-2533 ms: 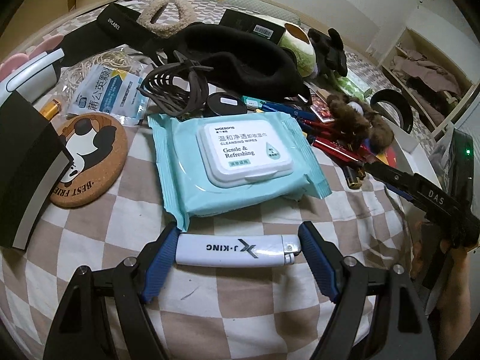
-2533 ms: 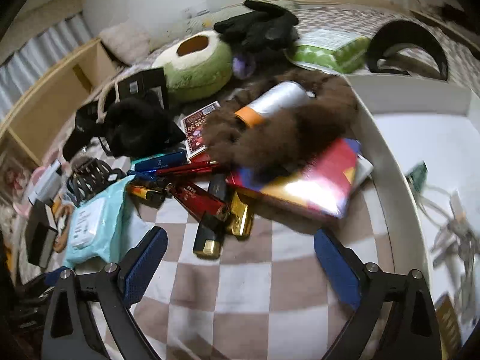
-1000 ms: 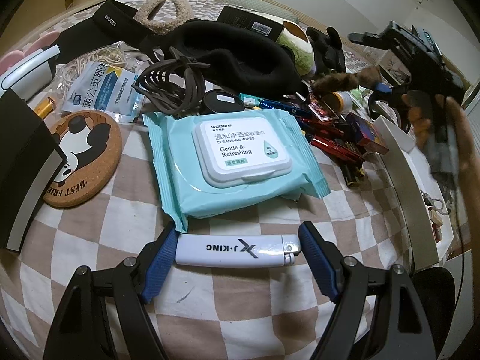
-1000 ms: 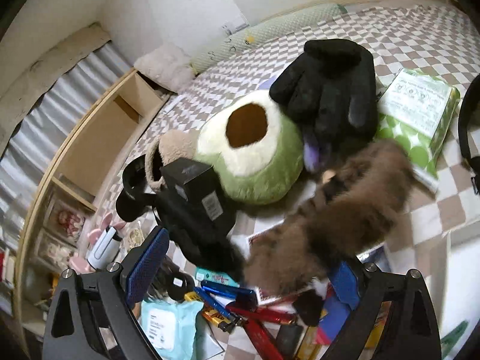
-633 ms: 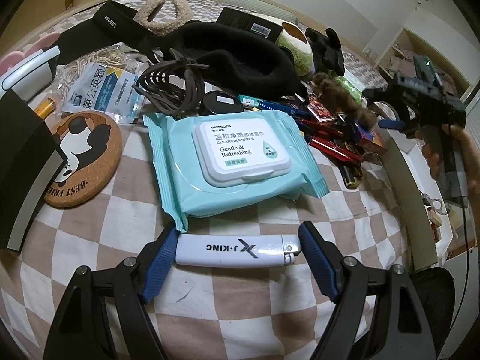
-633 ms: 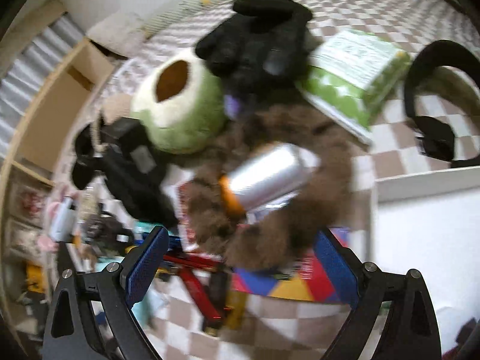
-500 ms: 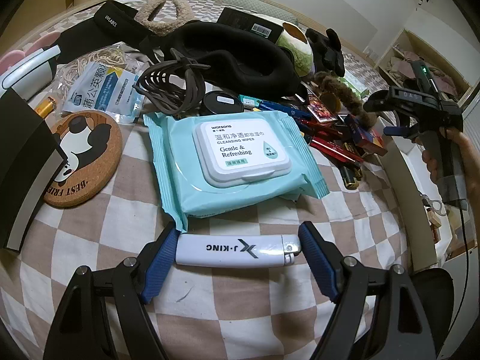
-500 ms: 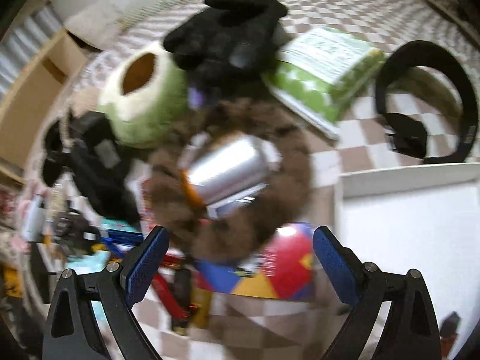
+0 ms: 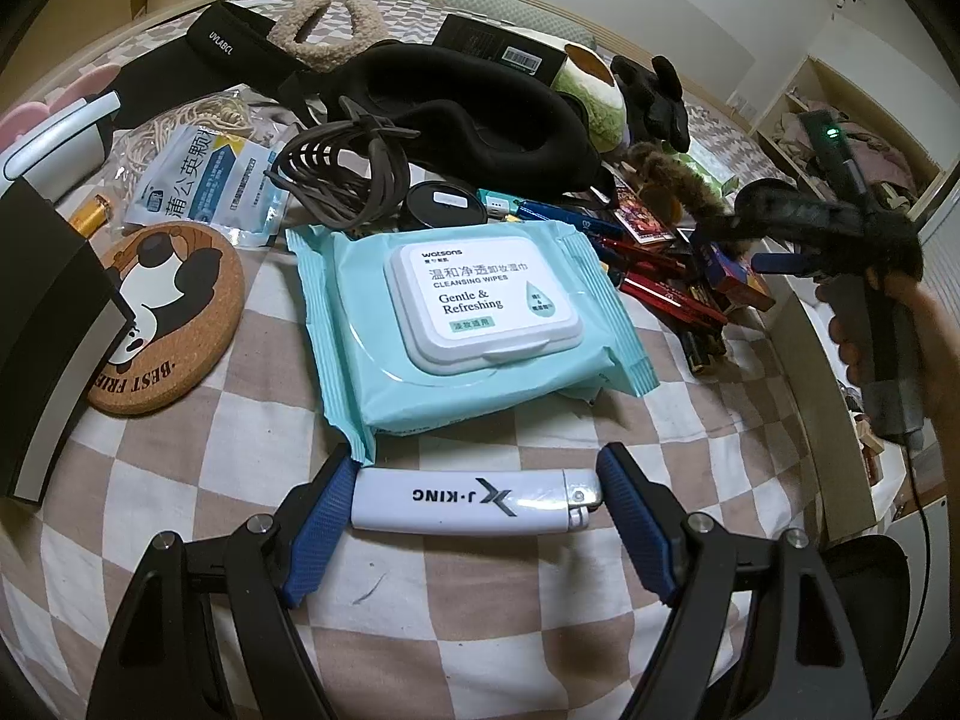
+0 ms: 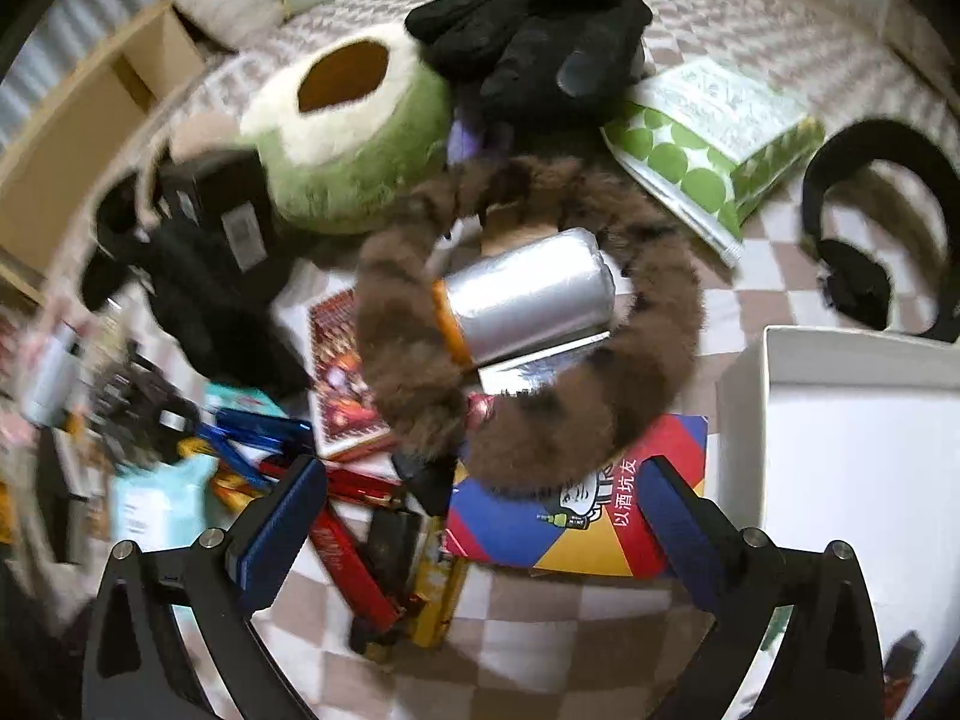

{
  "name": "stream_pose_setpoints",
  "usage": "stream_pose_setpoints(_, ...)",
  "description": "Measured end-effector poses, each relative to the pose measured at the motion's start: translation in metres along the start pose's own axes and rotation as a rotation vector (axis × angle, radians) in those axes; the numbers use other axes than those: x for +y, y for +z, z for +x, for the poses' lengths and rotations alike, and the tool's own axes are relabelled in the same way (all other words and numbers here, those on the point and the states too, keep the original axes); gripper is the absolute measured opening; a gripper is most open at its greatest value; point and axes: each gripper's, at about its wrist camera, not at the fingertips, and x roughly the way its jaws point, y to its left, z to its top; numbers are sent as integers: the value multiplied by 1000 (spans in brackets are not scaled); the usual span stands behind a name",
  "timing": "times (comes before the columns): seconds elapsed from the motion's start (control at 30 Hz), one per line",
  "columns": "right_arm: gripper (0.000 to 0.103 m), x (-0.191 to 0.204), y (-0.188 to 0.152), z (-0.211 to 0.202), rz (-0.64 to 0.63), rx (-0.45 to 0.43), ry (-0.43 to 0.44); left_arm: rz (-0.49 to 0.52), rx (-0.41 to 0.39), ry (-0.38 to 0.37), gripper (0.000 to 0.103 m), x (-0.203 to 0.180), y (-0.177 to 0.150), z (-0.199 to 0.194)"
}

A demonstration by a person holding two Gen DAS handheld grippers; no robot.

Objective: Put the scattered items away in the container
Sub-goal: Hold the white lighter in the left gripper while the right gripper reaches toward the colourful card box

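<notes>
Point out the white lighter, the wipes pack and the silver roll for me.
white lighter [image 9: 474,497]: left wrist view, on its printed body between the fingers.
wipes pack [image 9: 480,291]: left wrist view, on the white flip lid.
silver roll [image 10: 528,294]: right wrist view, on its shiny side.

Left gripper [image 9: 477,501] low, level, blue pads clamped end to end on white lighter [image 9: 474,502]. Right gripper [image 10: 480,507] raised, jaws spread wide, nothing between pads; hand [image 9: 918,330] gripping its handle.
</notes>
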Motion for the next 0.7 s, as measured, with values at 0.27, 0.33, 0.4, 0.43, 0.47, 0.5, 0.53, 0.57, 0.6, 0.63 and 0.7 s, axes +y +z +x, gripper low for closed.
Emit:
stream_pose_setpoints(0.27, 103, 7, -11, 6, -19, -16, -163, -1, -1, -4, 81, 0, 0, 0)
stream_pose_setpoints(0.33, 103, 0, -10, 8, 14, -17, -162, -3, -1, -6, 81, 1, 0, 0)
stream_pose_setpoints(0.4, 103, 0, -7, 9, 22, -21, -177, -5, -1, -8, 81, 1, 0, 0)
stream_pose_setpoints(0.43, 103, 1, -6, 11, 16, -20, -195, -5, -1, -8, 81, 1, 0, 0)
stream_pose_setpoints(0.47, 103, 2, -4, 14, 7, -20, -211, -5, -1, -8, 81, 1, 0, 0)
stream_pose_setpoints(0.5, 103, 5, -1, 16, -6, -19, -224, -5, -1, -8, 81, 1, 0, 0)
stream_pose_setpoints(0.53, 103, 7, 2, 19, -20, -19, -237, -6, -2, -9, 81, 1, 0, 0)
stream_pose_setpoints(0.57, 103, 8, 3, 21, -25, -14, -236, -7, -2, -10, 81, 1, 0, 0)
stream_pose_setpoints(0.6, 103, 8, 2, 21, -20, -3, -214, -8, -2, -11, 81, 1, 0, 0)
stream_pose_setpoints(0.63, 103, 8, 1, 21, -14, 8, -192, -9, -1, -12, 81, 1, 0, 0)
stream_pose_setpoints(0.7, 103, 7, -2, 22, -2, 29, -148, -9, -1, -13, 81, 1, 0, 0)
